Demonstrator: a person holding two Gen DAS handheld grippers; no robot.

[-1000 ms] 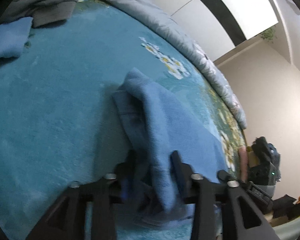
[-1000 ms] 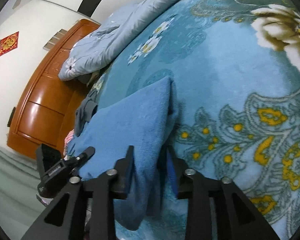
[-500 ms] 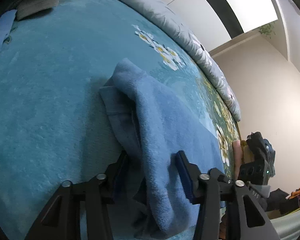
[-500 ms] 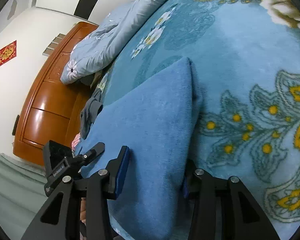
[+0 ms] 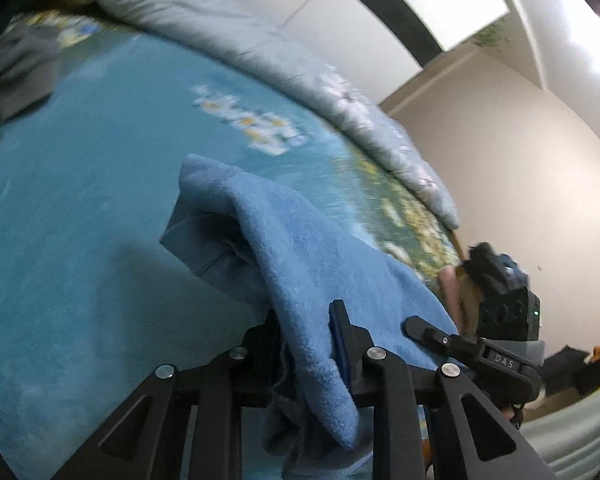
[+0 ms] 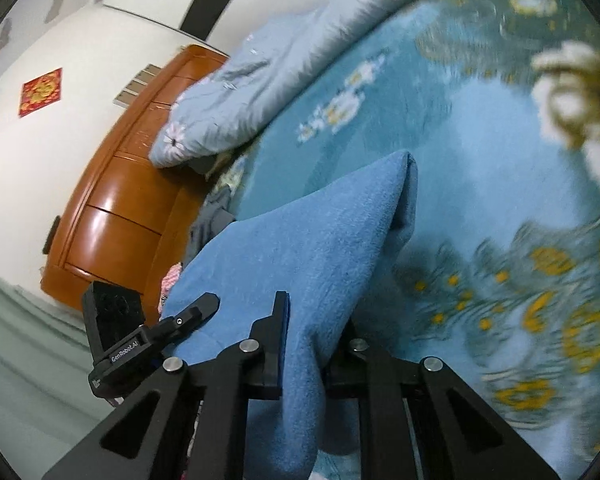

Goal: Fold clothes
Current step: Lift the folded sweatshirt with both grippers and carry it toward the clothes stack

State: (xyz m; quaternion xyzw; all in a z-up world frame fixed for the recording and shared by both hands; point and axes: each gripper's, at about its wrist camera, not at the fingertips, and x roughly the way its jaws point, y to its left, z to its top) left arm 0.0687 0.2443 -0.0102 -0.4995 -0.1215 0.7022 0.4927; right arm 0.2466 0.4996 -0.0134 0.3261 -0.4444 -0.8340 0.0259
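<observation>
The garment [image 5: 300, 256] is a light blue, fleecy piece of clothing, folded over on itself into a doubled layer. Its near edge is raised off the bed and pinched at two points, one in the left tongs [image 5: 305, 332] and one in the right tongs [image 6: 314, 330], both of which are closing on the fabric. From that edge it slopes down and away to a rounded folded corner. A thinner, smoother grey-blue layer shows beneath the fold.
</observation>
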